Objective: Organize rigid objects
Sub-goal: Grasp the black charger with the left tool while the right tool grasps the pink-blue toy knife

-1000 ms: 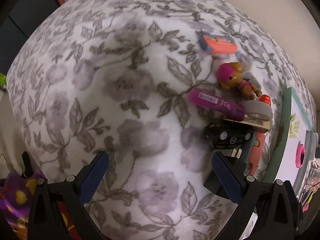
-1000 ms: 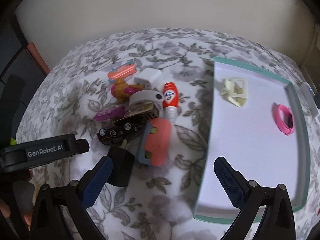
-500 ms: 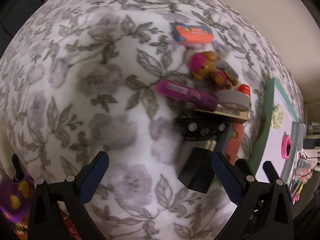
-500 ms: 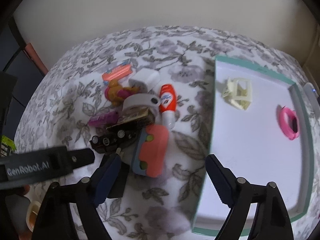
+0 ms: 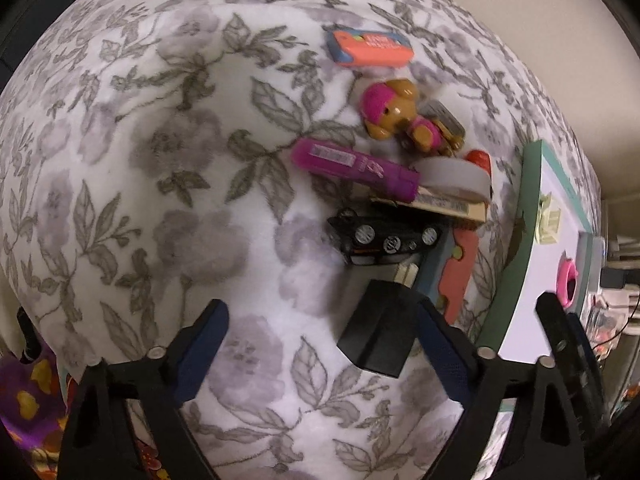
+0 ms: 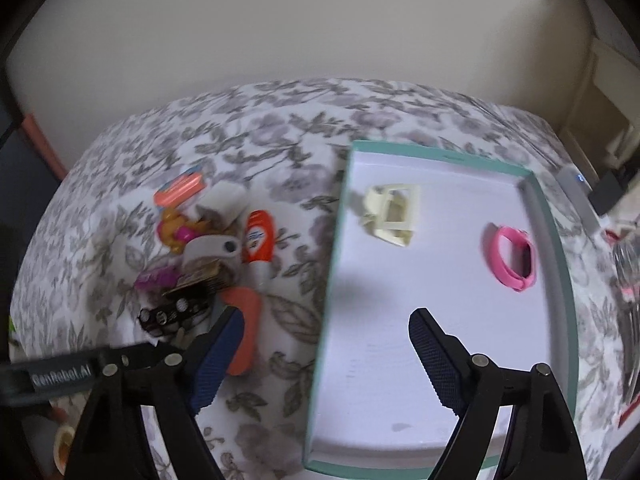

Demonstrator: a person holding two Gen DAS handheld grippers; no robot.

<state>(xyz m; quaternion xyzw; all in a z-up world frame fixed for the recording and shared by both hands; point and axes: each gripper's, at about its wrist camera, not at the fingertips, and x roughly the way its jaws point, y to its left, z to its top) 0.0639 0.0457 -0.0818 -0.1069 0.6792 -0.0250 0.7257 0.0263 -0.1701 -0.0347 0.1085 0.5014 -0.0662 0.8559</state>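
A pile of small objects lies on the flowered blanket (image 5: 160, 200): an orange case (image 5: 370, 48), a toy dog (image 5: 400, 116), a purple tube (image 5: 352, 168), a tape roll (image 5: 452, 178) and a black toy car (image 5: 384, 236). A black plug (image 5: 380, 328) sits between the fingers of my left gripper (image 5: 320, 348), close to the right finger. Those jaws are closing, and the left pad is well clear of the plug. My right gripper (image 6: 326, 348) hangs open above the left rim of the teal tray (image 6: 332, 280). The tray holds a cream clip (image 6: 394, 214) and a pink band (image 6: 512, 258).
An orange bottle (image 6: 258, 240) and a coral foam piece (image 6: 248, 320) lie between the pile and the tray. The left gripper's body (image 6: 60, 374) crosses the lower left of the right wrist view. A wall runs behind the bed, and clutter stands at the far right (image 6: 628, 280).
The left gripper has come over the black plug, which now lies between its fingers, and its jaws have narrowed. The right gripper has shifted right over the tray's rim, with its jaws slightly narrower.
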